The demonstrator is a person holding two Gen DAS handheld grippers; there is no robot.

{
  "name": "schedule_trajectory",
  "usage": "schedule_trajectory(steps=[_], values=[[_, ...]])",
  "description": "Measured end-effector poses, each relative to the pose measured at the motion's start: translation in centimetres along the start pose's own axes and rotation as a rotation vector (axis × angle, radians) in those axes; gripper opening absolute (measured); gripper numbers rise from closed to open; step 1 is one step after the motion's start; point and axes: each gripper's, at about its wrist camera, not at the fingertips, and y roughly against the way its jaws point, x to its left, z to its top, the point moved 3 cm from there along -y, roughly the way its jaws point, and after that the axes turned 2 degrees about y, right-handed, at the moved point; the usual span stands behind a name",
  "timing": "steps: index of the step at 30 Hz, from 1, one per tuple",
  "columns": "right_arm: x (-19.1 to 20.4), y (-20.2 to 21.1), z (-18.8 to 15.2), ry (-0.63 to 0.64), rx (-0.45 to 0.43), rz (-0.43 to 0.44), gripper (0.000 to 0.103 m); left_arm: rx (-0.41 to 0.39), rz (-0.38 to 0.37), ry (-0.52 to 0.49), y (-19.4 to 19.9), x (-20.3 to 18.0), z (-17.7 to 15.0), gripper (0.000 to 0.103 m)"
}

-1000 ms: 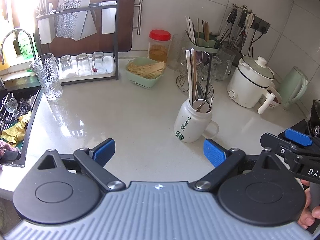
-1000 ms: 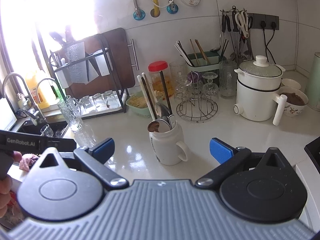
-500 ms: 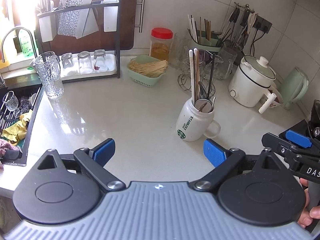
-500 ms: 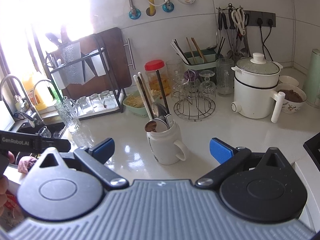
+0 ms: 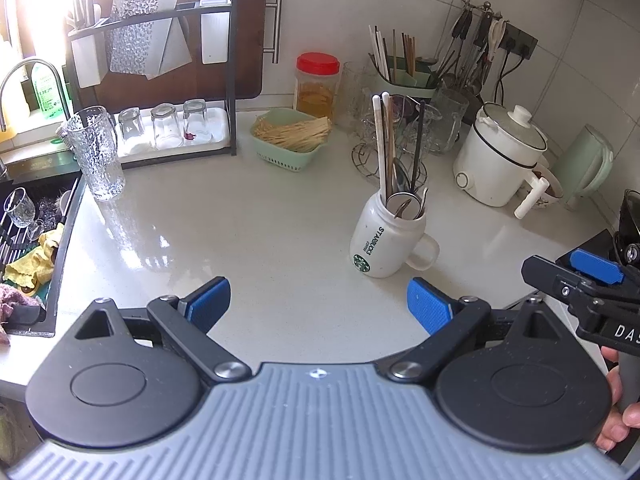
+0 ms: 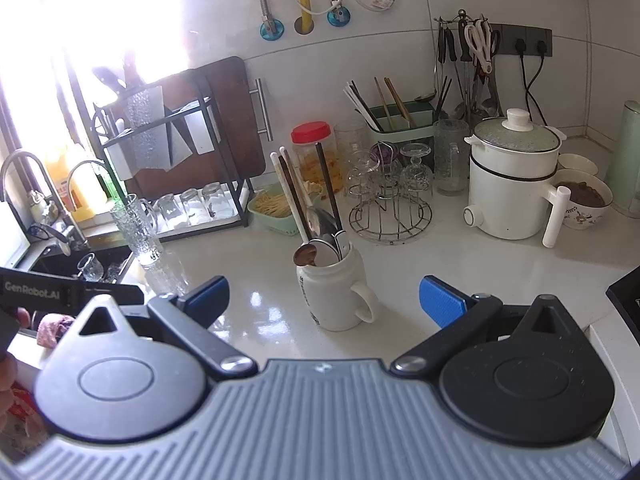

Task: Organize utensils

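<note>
i hold both tools above the counter [image 5: 248, 240] with nothing in them: my left gripper [image 5: 318, 306] has its blue pads spread wide and bare, and my right gripper [image 6: 324, 300] is spread just as wide, also bare. the white mug [image 6: 334, 294] is my landmark; it stands alone ahead of both tools, its handle toward the right, and it is packed with the utensils [image 6: 316, 216]: chopsticks leaning up and left, spoons bunched at the rim. behind the mug sits the wire glass rack [image 6: 390, 216], and further back the green utensil holder [image 6: 400, 126] against the wall, which looks to me like the likely home for these. the risk i see is the crowding: if i pinch one chopstick and pull at an angle, its neighbours may drag out or tip the mug. swinging long sticks back could also clip the stemmed glasses on the rack.
</note>
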Motion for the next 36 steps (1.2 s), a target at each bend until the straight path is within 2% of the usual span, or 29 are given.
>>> schedule_trajectory(steps=[36], values=[[0.02, -0.23, -0.10, -0.003, 0.003, -0.031, 0.103, 0.004, -0.015, -0.005, -0.76, -0.41, 0.43, 0.097]])
